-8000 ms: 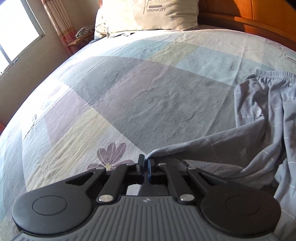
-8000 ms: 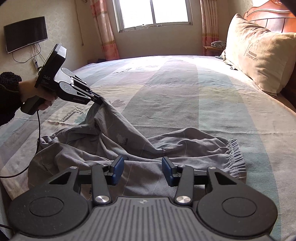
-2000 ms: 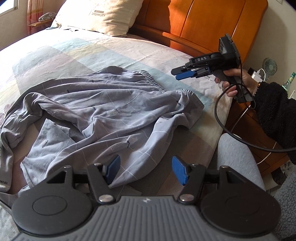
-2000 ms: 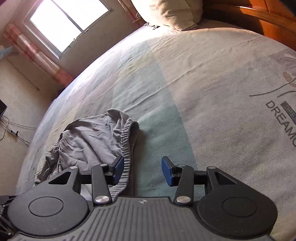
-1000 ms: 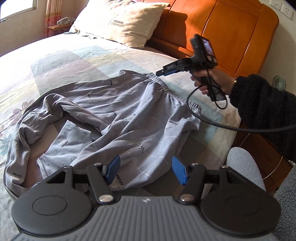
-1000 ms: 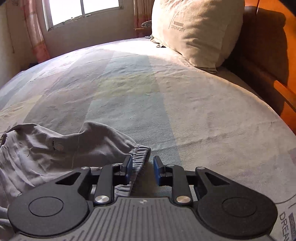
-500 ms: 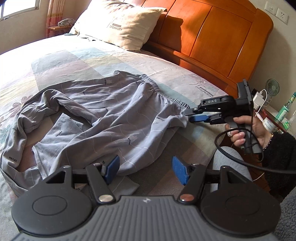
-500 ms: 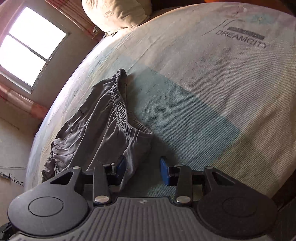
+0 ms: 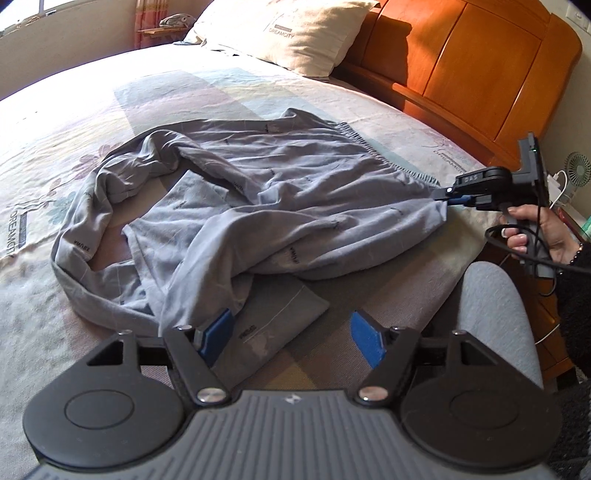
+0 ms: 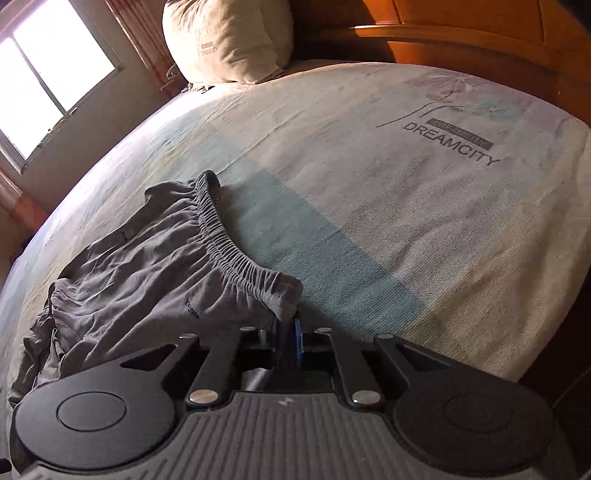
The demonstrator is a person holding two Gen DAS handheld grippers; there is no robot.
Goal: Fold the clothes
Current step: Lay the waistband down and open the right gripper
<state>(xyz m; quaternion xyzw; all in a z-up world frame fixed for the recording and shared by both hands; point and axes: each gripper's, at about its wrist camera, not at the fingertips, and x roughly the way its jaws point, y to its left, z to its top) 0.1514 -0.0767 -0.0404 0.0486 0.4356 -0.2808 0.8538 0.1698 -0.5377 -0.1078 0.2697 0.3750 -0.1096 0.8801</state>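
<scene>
Indoors, patchwork bedsheet (image 9: pixel 74 122) (sunlit), wooden headboard (image 9: pixel 480 62), right claw (image 10: pixel 287 332) pinching trousers (image 9: pixel 295 192), left claw (image 9: pixel 291 332) wide.

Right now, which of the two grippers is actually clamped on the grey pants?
The right gripper: it pinches the waistband corner of the grey pants. The left gripper hangs open, gripping nothing.

"DREAMCITY" is printed on the pillow (image 9: pixel 291 31) in dark letters under a small grey bar, and it shows again on the pillow in the right wrist view. The same word stands on the bedsheet (image 10: pixel 452 142) beside a flower drawing, and once more along the sheet's left edge in the left wrist view. The right gripper (image 9: pixel 448 195) carries white letters "DAS" on its black body. Small dark lettering dots the grey trousers (image 9: pixel 295 206), too small to read surely.
</scene>
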